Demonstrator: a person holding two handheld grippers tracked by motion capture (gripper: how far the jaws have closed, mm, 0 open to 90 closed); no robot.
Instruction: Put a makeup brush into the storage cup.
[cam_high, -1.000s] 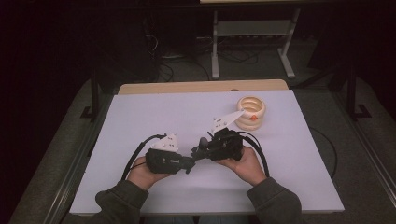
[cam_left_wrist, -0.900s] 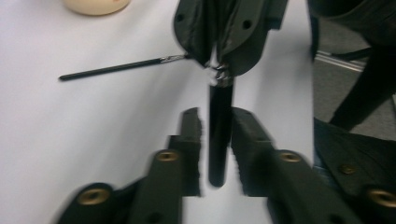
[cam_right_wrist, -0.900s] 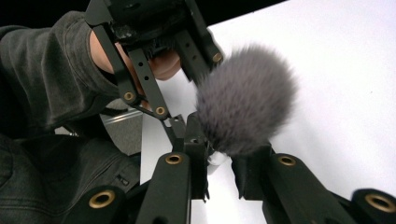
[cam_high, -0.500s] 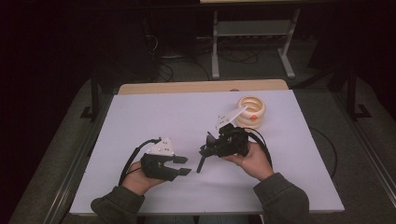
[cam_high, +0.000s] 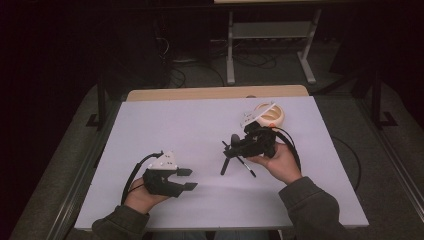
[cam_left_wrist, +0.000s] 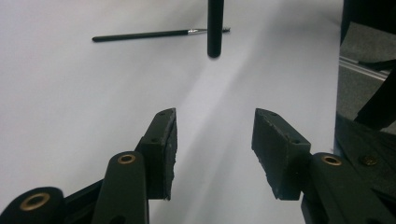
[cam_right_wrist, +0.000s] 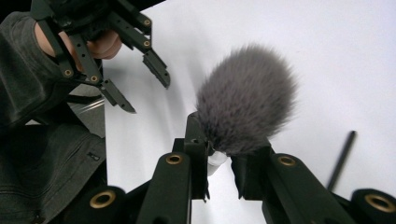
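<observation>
My right gripper (cam_high: 236, 145) is shut on a big make-up brush just below its fluffy grey head (cam_right_wrist: 245, 112). The brush's black handle (cam_high: 224, 164) slants down toward the white table (cam_high: 190, 125), and its tip (cam_left_wrist: 215, 28) hangs just above the surface. A thin black brush (cam_high: 246, 165) lies flat on the table beside that handle, also seen as a thin brush (cam_left_wrist: 159, 33) ahead of my left gripper (cam_left_wrist: 215, 144). My left gripper (cam_high: 186, 179) is open and holds nothing, at the front left, well apart from the right one.
A round cream holder with an orange inside (cam_high: 270, 115) stands just behind the right gripper. A wooden strip (cam_high: 215, 93) edges the table's far side. A metal rack (cam_high: 270, 35) and cables stand on the dark floor beyond.
The two grippers were close together at mid-table and have drawn apart. The left went toward the front left; the right lifted away to the right with the big brush.
</observation>
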